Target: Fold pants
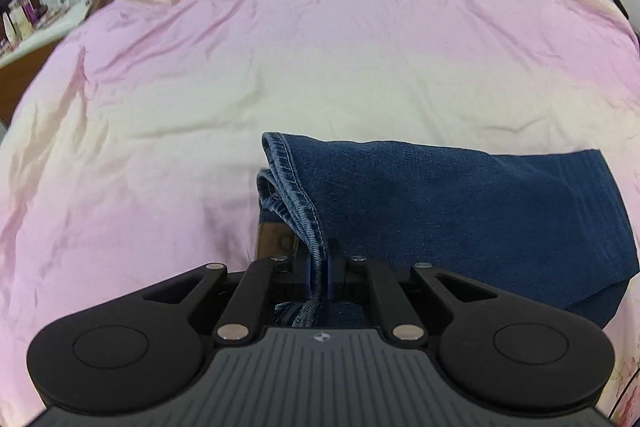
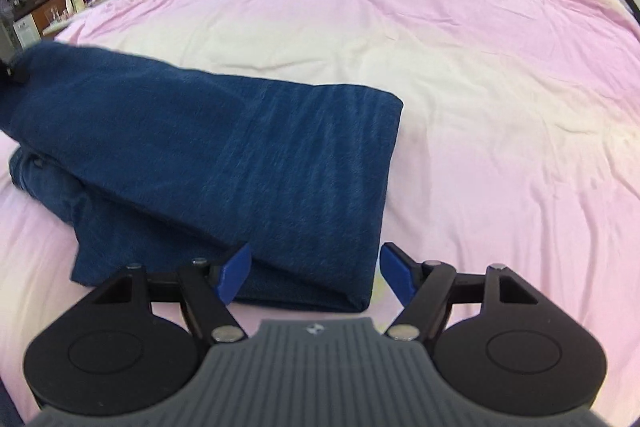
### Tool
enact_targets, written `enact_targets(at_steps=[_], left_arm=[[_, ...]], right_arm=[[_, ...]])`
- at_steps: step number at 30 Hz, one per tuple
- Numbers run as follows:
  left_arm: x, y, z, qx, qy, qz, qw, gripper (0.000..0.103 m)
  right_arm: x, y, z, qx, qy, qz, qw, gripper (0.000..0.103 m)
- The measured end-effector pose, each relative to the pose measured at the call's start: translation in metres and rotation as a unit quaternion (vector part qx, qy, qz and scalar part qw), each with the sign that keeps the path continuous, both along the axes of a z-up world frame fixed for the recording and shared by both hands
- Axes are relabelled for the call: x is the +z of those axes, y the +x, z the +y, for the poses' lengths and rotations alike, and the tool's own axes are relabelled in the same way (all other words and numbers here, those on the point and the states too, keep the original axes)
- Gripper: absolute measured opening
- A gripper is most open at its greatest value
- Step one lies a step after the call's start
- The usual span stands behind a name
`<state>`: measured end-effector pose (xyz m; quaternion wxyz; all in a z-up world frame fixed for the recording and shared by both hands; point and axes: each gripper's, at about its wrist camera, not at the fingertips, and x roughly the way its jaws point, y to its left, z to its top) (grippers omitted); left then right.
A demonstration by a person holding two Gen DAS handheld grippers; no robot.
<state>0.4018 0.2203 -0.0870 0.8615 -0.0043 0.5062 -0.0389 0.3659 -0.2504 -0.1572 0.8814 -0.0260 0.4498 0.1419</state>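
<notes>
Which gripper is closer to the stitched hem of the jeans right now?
Left. The left gripper is clamped on the stitched hem; the right gripper stands open over the folded edge of the jeans, gripping nothing.

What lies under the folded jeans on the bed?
The jeans rest on the pink and cream bedsheet. Lower denim layers show at the left, one with a rivet. Anything between the folds is covered.

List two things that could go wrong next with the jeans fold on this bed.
1. The left tool pinches only the stitched hem; it could slip free and drop the lifted layer.
2. The right tool is open, so the jeans are unsecured at the folded corner and may skew on the wrinkled sheet.
</notes>
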Motion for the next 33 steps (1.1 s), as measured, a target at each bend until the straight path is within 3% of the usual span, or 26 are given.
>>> enact_targets(at_steps=[2, 4, 8, 10, 13, 20, 23, 26, 28, 33], left_arm=[[-0.023, 0.004, 0.003, 0.005, 0.008, 0.012, 0.9999, 0.007], [-0.039, 0.005, 0.012, 0.026, -0.016, 0.014, 0.9994, 0.011], [-0.06, 0.009, 0.03, 0.056, -0.036, 0.026, 0.9974, 0.037], [-0.061, 0.006, 0.035, 0.064, -0.041, 0.02, 0.9969, 0.05], [-0.057, 0.0, 0.04, 0.067, -0.046, 0.017, 0.9965, 0.059], [-0.033, -0.027, 0.045, 0.058, -0.014, 0.015, 0.9981, 0.062], [-0.011, -0.046, 0.043, 0.064, 0.001, -0.028, 0.9976, 0.055], [0.015, -0.062, 0.025, 0.046, -0.019, -0.068, 0.9964, 0.053], [0.023, -0.065, 0.0, 0.019, -0.007, -0.086, 0.9961, 0.051], [0.01, -0.069, -0.057, -0.035, 0.011, -0.084, 0.9958, 0.046]], right_arm=[[0.0, 0.007, -0.001, -0.009, 0.004, 0.007, 1.0, 0.06], [-0.003, 0.014, 0.0, -0.014, 0.003, 0.012, 1.0, 0.059], [-0.011, 0.028, 0.003, -0.015, 0.002, 0.033, 0.999, 0.042], [-0.026, 0.042, 0.003, -0.025, -0.008, 0.065, 0.998, 0.04], [-0.05, 0.049, 0.004, -0.025, -0.011, 0.103, 0.994, 0.039], [-0.06, 0.044, -0.012, -0.036, -0.04, 0.132, 0.99, 0.04], [-0.054, 0.036, -0.029, -0.05, -0.028, 0.144, 0.988, 0.04], [-0.038, 0.02, -0.036, -0.051, -0.03, 0.117, 0.991, 0.041], [-0.024, 0.008, -0.034, -0.044, -0.005, 0.098, 0.994, 0.041], [0.007, -0.015, 0.007, 0.016, 0.029, 0.03, 0.999, 0.04]])
